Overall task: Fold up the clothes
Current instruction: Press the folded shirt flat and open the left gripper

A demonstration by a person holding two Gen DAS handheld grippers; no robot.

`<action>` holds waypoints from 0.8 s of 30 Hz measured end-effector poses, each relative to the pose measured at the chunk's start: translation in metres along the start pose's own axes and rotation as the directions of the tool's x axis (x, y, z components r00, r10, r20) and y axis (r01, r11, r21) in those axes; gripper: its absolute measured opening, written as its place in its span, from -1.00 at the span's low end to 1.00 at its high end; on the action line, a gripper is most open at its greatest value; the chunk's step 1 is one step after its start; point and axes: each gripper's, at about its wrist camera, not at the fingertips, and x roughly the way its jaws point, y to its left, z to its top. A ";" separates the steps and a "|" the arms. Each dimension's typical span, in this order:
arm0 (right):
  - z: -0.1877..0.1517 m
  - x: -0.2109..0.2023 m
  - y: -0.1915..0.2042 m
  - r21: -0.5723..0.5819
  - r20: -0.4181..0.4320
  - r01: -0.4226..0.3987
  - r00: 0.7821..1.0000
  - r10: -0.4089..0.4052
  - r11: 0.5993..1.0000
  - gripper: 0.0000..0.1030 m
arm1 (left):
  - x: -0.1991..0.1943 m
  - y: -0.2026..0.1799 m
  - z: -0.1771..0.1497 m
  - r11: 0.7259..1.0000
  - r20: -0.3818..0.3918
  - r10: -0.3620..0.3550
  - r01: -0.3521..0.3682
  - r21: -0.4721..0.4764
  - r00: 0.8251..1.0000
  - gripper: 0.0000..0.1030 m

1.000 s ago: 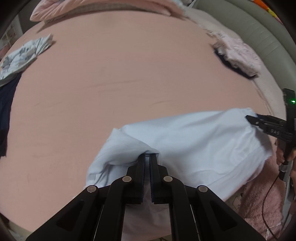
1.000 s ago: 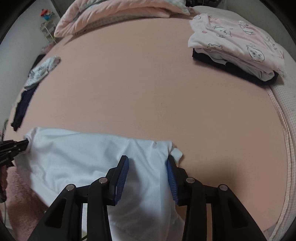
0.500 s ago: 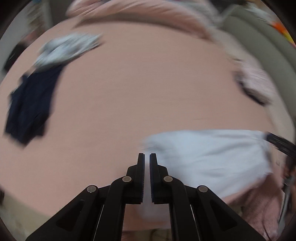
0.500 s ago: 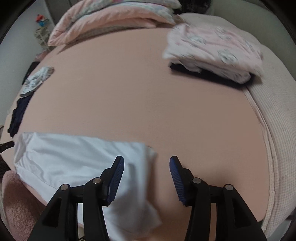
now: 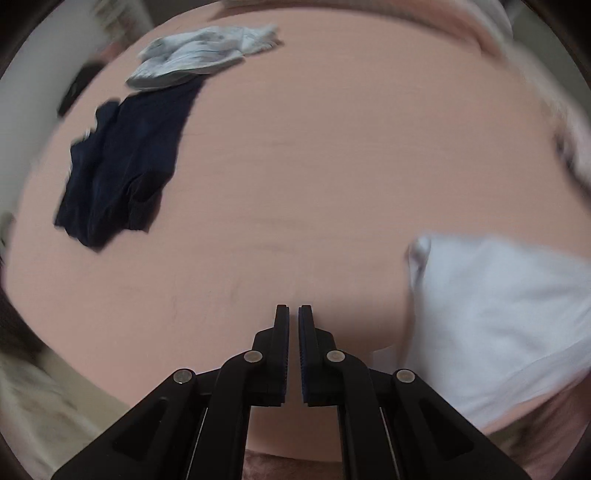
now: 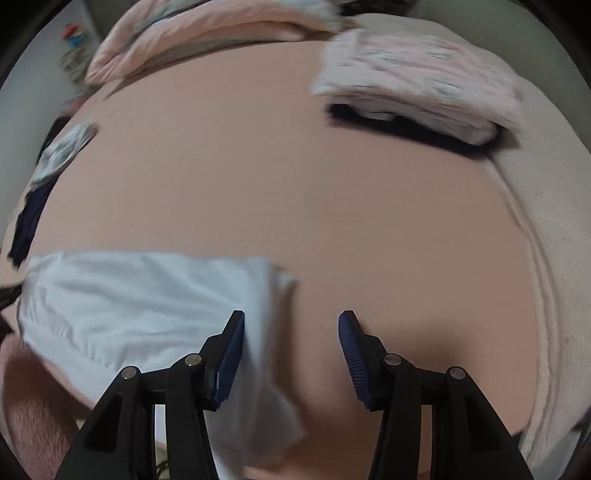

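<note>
the left claw (image 5: pixel 293 314) is closed with nothing between its fingers, only a thin slit showing, and it hangs over bare pink bed (image 5: pixel 332 147) sheet near the front edge. the white garment (image 5: pixel 498 314) lies flat on the bed to the right of that claw, apart from it, its near part draping over the bed's front edge. in the right wrist view the same white garment (image 6: pixel 129 302) spreads across the lower left, and the right claw (image 6: pixel 291 325) is wide open, holding nothing; its left finger stands over the garment's right edge, though with the blur it is hard to say whether it touches the cloth, while its right finger is over plain sheet. a dark navy garment (image 5: pixel 118 166) lies crumpled at the far left of the bed, with a pale patterned garment (image 5: pixel 199 55) just beyond it, the two touching or overlapping. at the far right side a stack of folded clothes (image 6: pixel 417 85) rests on the bed, pink printed pieces on top of a dark one. a pink quilt (image 6: pixel 207 33) is bunched along the head of the bed, and a fuzzy pink fabric (image 6: pixel 29 406) shows below the bed's front edge
</note>
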 end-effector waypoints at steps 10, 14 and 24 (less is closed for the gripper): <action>-0.040 0.011 0.095 -0.288 -0.048 -0.022 0.999 0.009 0.957 -0.01 | 0.000 -0.095 -0.032 0.952 -0.056 -0.160 0.169 0.254 0.986 -0.92; -0.052 0.002 0.092 -0.343 -0.067 -0.013 0.998 -0.011 0.939 -0.01 | 0.000 -0.064 -0.045 0.951 -0.114 -0.215 0.235 0.203 0.970 -0.92; -0.035 0.004 0.112 -0.250 -0.108 -0.134 0.988 0.110 0.959 -0.01 | -0.015 -0.077 -0.026 0.963 -0.011 -0.165 0.163 0.216 0.986 -0.92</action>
